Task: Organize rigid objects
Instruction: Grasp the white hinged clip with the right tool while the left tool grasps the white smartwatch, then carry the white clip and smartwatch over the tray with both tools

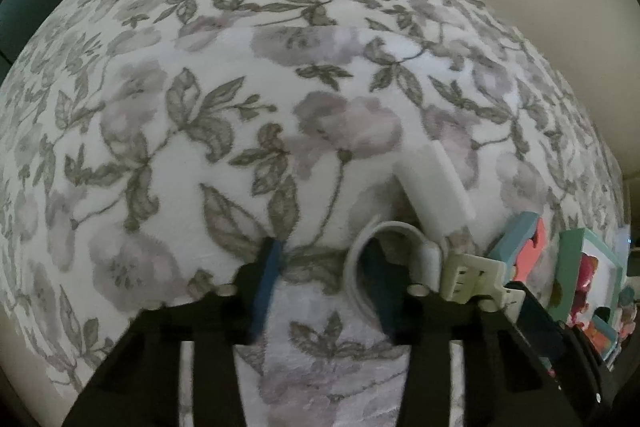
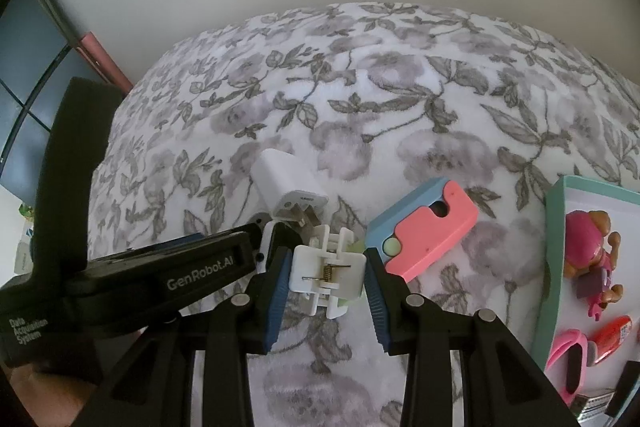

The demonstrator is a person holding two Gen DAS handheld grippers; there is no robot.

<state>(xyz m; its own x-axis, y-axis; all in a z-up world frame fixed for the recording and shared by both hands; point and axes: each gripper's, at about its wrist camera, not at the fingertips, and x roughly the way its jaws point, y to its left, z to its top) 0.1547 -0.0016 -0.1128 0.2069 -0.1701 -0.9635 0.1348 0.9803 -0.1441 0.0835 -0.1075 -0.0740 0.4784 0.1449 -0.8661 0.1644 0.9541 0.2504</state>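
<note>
Left wrist view: the left gripper (image 1: 320, 287) points out over a floral blanket (image 1: 240, 87) that fills most of the scene, its 2 blue-padded fingers (image 1: 268, 279) set apart with bare fabric between them. A loop of white cable (image 1: 362, 259) curls around the right finger, though whether it touches the pad is hard to tell in the blur. Just beyond lies a white charger (image 1: 434, 183), tilted, its far end pointing away to the left. To the right of the cable is a white clip (image 1: 472, 277), and further right a blue and pink block (image 1: 524, 239) stands beside a teal-edged tray (image 1: 570, 259) at the right edge of the scene.

Right wrist view: the right gripper (image 2: 326, 277) has its jaws closed against the 2 sides of the white clip (image 2: 328, 275), whose small metal spring faces up. The left gripper (image 2: 264, 247) comes in from the left, a black body marked GenRobot.AI, its tip next to the charger (image 2: 280, 183), whose metal prongs point toward the clip. The blue and pink block (image 2: 424, 227) lies on the blanket (image 2: 400, 87) just right of the clip. At the right edge, the teal tray (image 2: 554, 227) holds a pink toy figure (image 2: 592, 259), pink sunglasses (image 2: 568, 363) and a red item (image 2: 612, 339)
</note>
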